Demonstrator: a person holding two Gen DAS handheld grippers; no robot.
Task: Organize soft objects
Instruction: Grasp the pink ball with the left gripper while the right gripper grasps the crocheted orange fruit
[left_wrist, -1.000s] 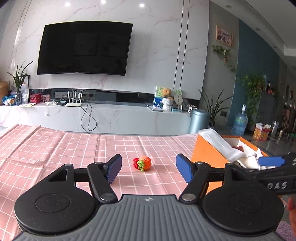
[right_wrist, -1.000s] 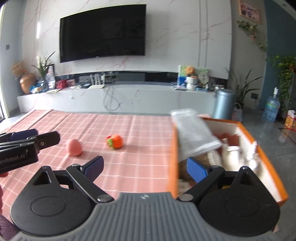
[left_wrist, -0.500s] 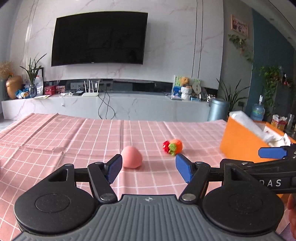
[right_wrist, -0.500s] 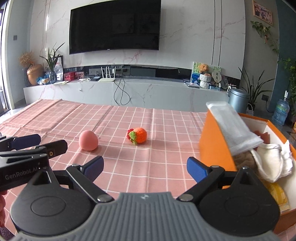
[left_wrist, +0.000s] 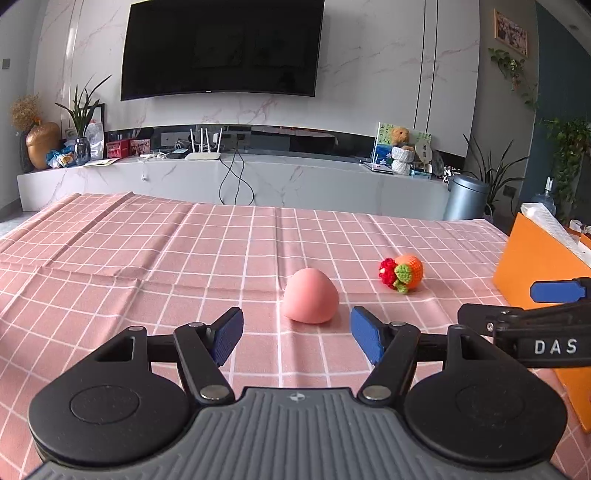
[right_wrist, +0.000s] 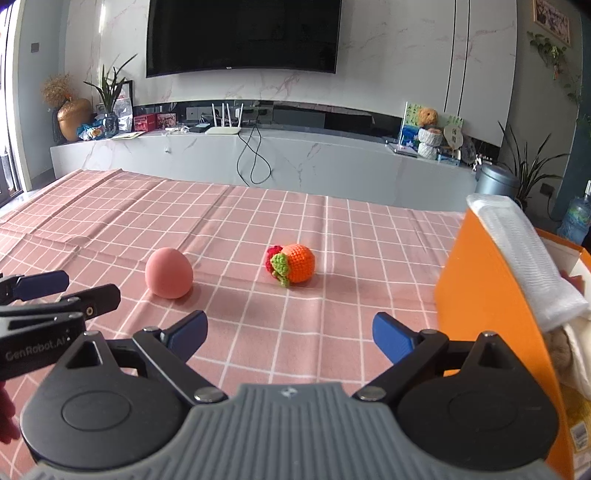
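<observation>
The left gripper (left_wrist: 297, 334) was wide open and held nothing, low over the pink checked cloth (left_wrist: 147, 258), with the pink ball (left_wrist: 311, 295) lying just ahead of its blue pads (left_wrist: 227, 334) and apart from them. The right gripper (right_wrist: 290, 336) was also wide open and empty, and the crocheted orange toy (right_wrist: 291, 264) lay ahead of it on the cloth, well apart from its pads, to the right of the ball. Right of the toy stood the orange box (right_wrist: 476, 284), with a white bundle (right_wrist: 524, 258) draped over its rim.
</observation>
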